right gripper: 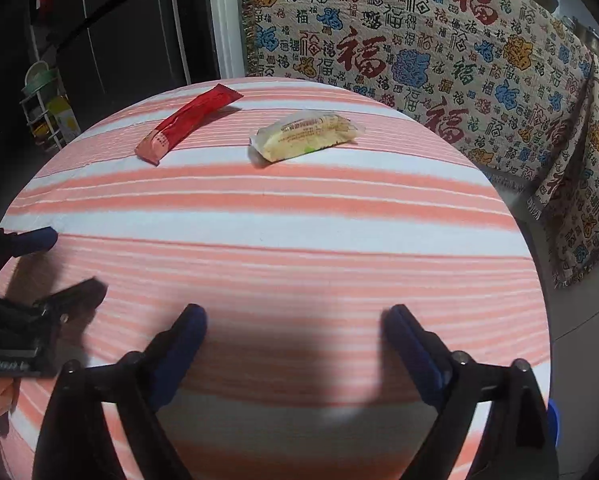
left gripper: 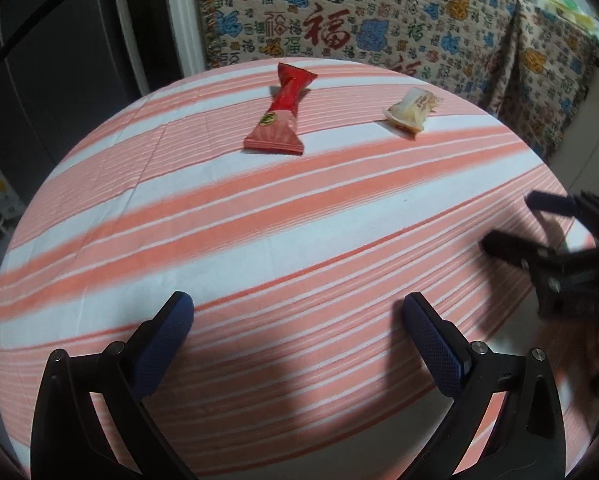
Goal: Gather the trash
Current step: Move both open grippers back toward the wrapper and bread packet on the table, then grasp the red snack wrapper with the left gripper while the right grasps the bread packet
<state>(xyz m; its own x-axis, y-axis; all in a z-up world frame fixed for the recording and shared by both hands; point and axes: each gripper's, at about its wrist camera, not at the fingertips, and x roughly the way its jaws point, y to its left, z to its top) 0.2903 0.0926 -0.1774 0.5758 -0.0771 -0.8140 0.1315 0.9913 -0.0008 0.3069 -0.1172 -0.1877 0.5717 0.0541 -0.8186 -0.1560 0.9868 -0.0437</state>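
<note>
Two pieces of trash lie on a round desk draped in a pink-and-white striped cloth: a red wrapper, pinched at its middle, and a pale wrapper just to its right, the two near each other but apart, both toward the desk's far edge. The left tool hangs over the near side of the desk, its blue-padded fingers spread wide with only cloth between them. The right tool hovers likewise at the near edge, fingers wide apart and holding nothing; in the left wrist view it shows at the right margin as a dark blur above the cloth. Both wrappers sit well ahead of the tools, with bare striped cloth in between and nothing blocking the way. Shadows of the tools fall on the cloth beneath them. Behind the desk hangs a patterned throw printed with red, blue and yellow characters, draped over furniture. To the left stands a dark cabinet, and a small wire rack with containers sits on the floor beside it.
</note>
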